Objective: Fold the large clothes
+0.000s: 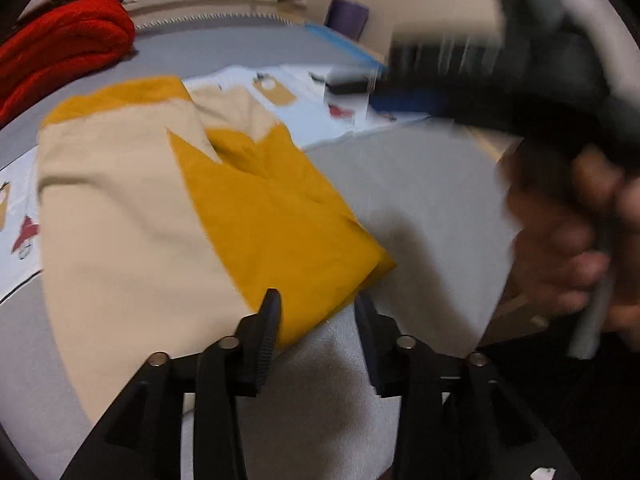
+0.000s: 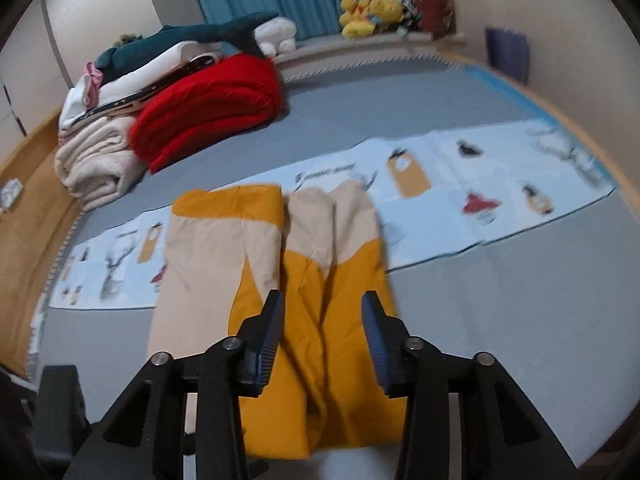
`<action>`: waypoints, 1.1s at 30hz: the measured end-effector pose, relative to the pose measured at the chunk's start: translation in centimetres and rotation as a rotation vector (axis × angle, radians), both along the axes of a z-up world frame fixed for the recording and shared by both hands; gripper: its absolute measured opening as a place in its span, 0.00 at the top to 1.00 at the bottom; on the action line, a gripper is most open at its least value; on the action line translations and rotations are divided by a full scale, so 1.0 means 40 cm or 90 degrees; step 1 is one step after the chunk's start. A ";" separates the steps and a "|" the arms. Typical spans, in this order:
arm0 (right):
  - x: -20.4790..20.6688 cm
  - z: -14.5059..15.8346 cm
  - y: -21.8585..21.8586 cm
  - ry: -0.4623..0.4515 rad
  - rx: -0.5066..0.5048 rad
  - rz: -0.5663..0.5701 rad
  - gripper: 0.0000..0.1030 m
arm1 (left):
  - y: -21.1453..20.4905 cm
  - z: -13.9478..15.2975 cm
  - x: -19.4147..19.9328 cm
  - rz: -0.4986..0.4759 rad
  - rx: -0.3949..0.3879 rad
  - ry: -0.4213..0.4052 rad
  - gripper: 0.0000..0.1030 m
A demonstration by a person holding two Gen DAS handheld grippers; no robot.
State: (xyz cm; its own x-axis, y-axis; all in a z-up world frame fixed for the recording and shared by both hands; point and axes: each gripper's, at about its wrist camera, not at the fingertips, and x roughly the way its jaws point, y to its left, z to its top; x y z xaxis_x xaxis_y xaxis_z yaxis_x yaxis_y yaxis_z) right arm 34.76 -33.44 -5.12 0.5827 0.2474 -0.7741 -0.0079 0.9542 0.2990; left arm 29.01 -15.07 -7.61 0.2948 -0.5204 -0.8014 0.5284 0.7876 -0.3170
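Observation:
A mustard-and-beige garment (image 1: 168, 208) lies folded on the grey bed. In the left wrist view, my left gripper (image 1: 318, 306) is open just over the garment's near mustard corner (image 1: 320, 264), and its pads do not press the cloth. At the right of that view a person's hand (image 1: 560, 232) holds the other tool, blurred. In the right wrist view the garment (image 2: 280, 280) runs lengthwise away from me. My right gripper (image 2: 323, 304) hovers open above its mustard half, with nothing pinched.
A long printed paper strip (image 2: 460, 176) lies across the grey bed (image 2: 500, 300) under the garment's far end. A red blanket (image 2: 212, 108) and cream blankets (image 2: 96, 160) are stacked at the back left. Plush toys (image 2: 368, 12) line the headboard, and a purple bag (image 2: 508, 52) stands at the back right.

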 end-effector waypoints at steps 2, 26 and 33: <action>0.011 -0.030 0.017 0.036 0.028 0.023 0.55 | 0.090 0.040 0.007 0.048 -0.046 -0.005 0.58; -0.063 0.041 0.045 -0.056 -0.021 0.003 0.95 | 0.335 -0.048 0.104 0.322 0.020 0.082 0.56; -0.044 -0.075 -0.083 0.076 -0.108 -0.077 0.95 | 0.259 -0.085 0.113 0.265 0.015 0.113 0.54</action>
